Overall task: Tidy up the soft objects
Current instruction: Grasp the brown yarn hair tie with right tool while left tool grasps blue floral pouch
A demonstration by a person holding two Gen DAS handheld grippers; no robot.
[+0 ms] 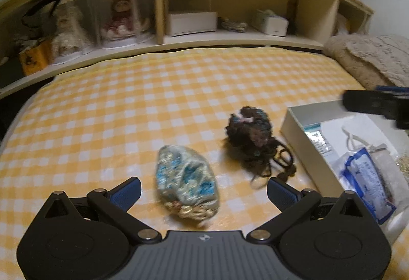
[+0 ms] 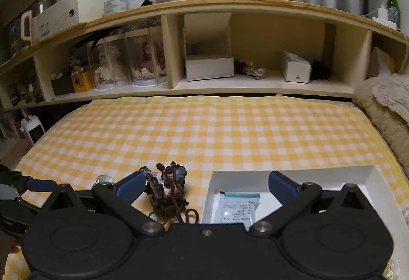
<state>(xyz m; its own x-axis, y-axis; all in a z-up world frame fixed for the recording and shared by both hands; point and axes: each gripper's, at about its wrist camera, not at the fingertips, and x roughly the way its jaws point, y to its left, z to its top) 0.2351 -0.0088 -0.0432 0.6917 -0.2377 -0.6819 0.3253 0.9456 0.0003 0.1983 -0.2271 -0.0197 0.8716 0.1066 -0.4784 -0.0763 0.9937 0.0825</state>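
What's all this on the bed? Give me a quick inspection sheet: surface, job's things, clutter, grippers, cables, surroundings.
Surface: yellow checked cloth over the bed.
Job's things: blue-patterned pouch and dark scrunchie pile lie on the cloth; white box to their right holds plastic packets.
Clutter: nothing seen on the cloth beyond these.
Grippers: left gripper open, around the pouch, contact unclear; right gripper open, empty, above the box edge.
Cables: nothing seen.
Surroundings: wooden shelf with dolls, boxes, bottle; beige blanket at right.
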